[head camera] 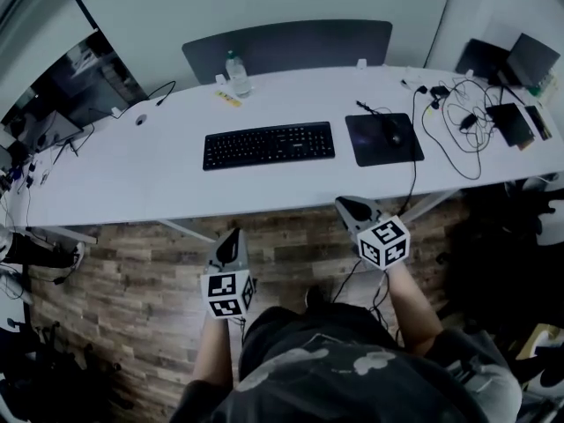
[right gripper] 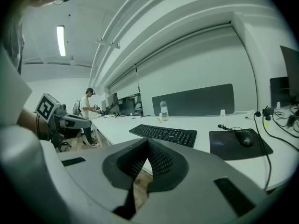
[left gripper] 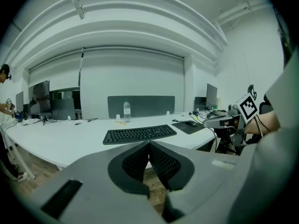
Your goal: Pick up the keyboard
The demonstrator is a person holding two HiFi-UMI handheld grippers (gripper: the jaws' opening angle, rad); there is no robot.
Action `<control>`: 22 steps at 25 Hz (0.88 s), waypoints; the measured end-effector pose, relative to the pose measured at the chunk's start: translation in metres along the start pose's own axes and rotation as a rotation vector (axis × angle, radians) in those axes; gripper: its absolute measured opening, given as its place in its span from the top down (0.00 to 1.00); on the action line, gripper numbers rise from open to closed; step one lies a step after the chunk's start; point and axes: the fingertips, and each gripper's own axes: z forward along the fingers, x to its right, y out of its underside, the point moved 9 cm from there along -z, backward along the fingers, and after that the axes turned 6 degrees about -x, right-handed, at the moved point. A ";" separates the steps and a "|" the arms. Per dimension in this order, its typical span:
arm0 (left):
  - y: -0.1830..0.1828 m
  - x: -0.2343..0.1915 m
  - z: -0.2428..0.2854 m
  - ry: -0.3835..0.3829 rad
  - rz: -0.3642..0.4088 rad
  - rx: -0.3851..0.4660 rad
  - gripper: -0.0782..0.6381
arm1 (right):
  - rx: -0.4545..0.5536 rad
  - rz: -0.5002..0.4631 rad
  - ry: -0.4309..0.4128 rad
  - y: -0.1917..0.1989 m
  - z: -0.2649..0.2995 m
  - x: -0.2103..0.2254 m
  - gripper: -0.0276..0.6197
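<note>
- Nearest the camera, a person's dark top (head camera: 352, 373) is seen at the bottom of the head view, with both forearms held out over a wood floor (head camera: 123, 280).
- At left, the left gripper (head camera: 233, 233) is held short of the white desk (head camera: 132, 179). Its jaws are pressed together, and nothing is held between them.
- At right, the right gripper (head camera: 342, 204) is seen with its tip about at the desk's near edge. Its jaws are likewise closed tight and empty.
- On the desk, a black keyboard (head camera: 269, 144) is laid flat near the middle. It lies beyond both grippers and is touched by neither.
- Beyond the keyboard's left end, a bottle (head camera: 236, 75) is stood upright near the far edge.
- Just right of the keyboard, a mouse (head camera: 394, 135) is set on a dark pad (head camera: 370, 148).
- Farther right, cables (head camera: 458, 117) are strewn across the desk.
</note>
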 end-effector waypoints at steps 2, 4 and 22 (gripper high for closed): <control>-0.007 -0.003 0.005 -0.014 -0.019 0.012 0.89 | 0.001 0.008 0.004 -0.007 0.001 0.008 0.96; -0.012 -0.006 0.007 -0.026 -0.030 0.024 0.89 | 0.009 0.025 -0.002 -0.008 0.003 0.014 0.96; -0.049 -0.064 0.098 0.048 0.014 -0.018 0.89 | -0.002 0.105 0.114 -0.027 0.059 0.084 0.95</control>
